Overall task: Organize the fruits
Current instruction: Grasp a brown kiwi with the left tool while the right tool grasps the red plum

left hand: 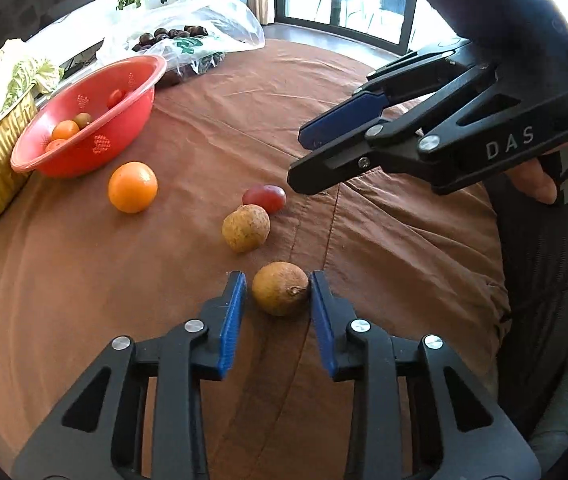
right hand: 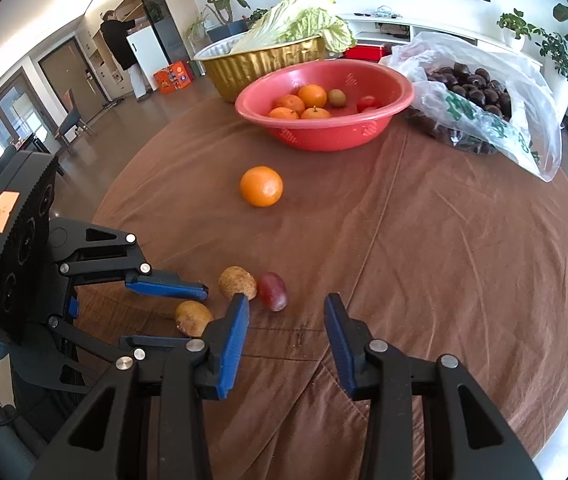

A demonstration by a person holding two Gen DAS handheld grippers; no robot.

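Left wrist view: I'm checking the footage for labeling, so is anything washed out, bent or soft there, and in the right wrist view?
Left wrist view: windows behind the plastic bag are blown out, the tablecloth edge bows from fisheye, and the brown fruit is sharp. Right wrist view: black corner vignette, bright wall, orange crisp with a soft shadow.

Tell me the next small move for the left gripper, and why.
Probably close the left gripper on the brown fruit: its open blue pads already flank it on the tablecloth, the right one about touching. Then carry it to the red bowl.
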